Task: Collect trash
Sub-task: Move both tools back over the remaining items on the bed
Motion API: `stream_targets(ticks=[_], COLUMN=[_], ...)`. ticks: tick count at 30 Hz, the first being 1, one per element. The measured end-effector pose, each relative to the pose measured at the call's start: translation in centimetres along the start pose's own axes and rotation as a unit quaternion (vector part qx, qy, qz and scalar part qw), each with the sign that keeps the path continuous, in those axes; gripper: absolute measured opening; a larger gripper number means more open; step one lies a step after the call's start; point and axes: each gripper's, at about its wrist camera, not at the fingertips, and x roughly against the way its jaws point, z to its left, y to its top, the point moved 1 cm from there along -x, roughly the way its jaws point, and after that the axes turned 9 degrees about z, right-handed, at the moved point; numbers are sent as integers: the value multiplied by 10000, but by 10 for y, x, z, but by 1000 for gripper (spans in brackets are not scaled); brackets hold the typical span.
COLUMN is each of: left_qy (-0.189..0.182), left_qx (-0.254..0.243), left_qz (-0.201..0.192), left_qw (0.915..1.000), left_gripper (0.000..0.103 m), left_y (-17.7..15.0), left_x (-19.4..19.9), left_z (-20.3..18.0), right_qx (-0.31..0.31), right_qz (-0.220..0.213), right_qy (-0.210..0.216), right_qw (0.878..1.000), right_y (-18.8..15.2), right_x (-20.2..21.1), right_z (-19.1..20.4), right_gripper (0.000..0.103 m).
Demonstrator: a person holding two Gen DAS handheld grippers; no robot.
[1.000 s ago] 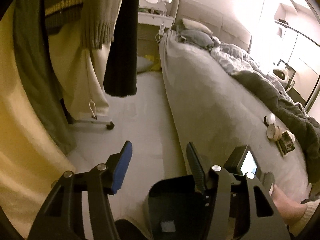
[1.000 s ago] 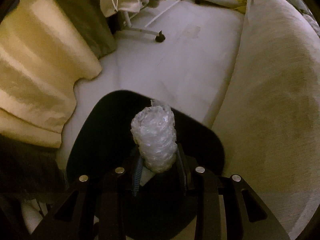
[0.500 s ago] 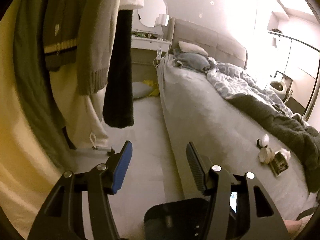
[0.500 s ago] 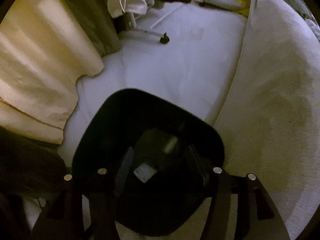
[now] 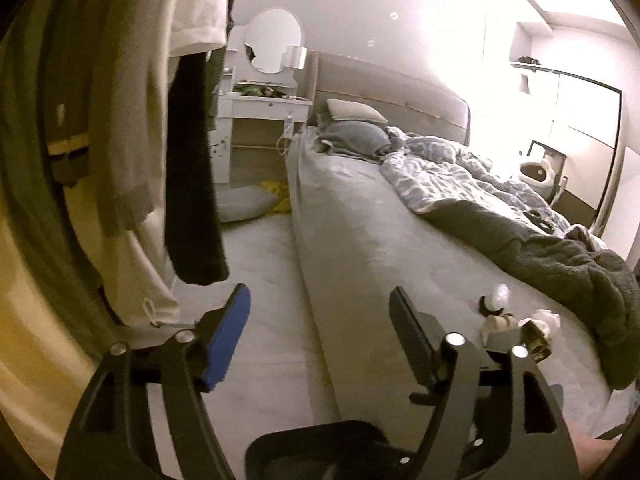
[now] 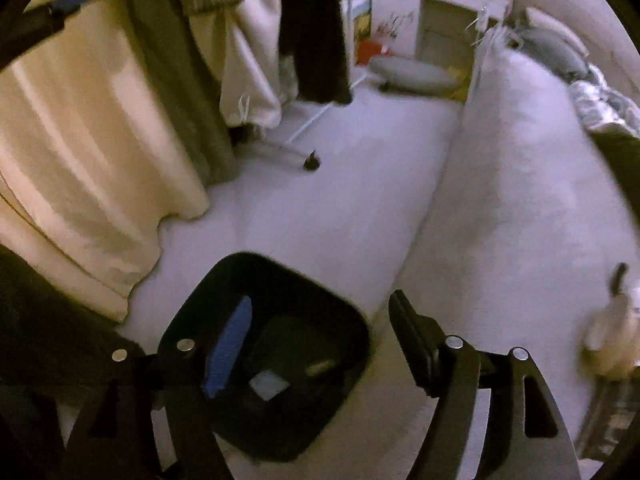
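- The left gripper (image 5: 320,312) is held wide apart, empty.
- The right gripper (image 6: 320,324) is spread wide, empty, above the black bin (image 6: 192,316).
- Small trash items (image 5: 516,320) are seen on the bed (image 5: 380,240) at three o'clock.

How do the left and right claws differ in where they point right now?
The left claw points level along the bed and floor; the right claw tilts down over the black bin. The bin fills the right view, only its rim showing in the left. Both are open and empty.
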Motion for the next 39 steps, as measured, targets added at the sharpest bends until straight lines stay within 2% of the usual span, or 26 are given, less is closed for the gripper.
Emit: stream_targets(ticks=[3, 10, 15, 20, 30, 39], left_qy=[-144, -480, -602, -892, -1327, -1654], left_qx=[73, 77, -68, -50, -181, -48], left_qz=[-32, 51, 186, 469, 964, 1530], left_qw=[9999, 9988, 9980, 9949, 9863, 9743], left_gripper=[86, 93, 96, 97, 98, 98], left_y=[4, 4, -2, -9, -21, -44], left_x=[-4, -14, -25, -39, -67, -98], left_z=[-13, -53, -79, -101, -155, -188], right_qx=[-89, -181, -638, -1009, -1598, -2190], right_qz=[-257, -750, -1011, -1058, -1154, -1216], right_qy=[-130, -649, -984, -1260, -1495, -1447], right_qw=[9995, 9949, 9879, 9812, 9689, 9572], right_y=[-7, -23, -42, -62, -94, -120], right_x=[19, 62, 91, 106, 126, 133], right_z=[-17, -54, -97, -132, -182, -220], right_gripper=[73, 80, 83, 85, 86, 87])
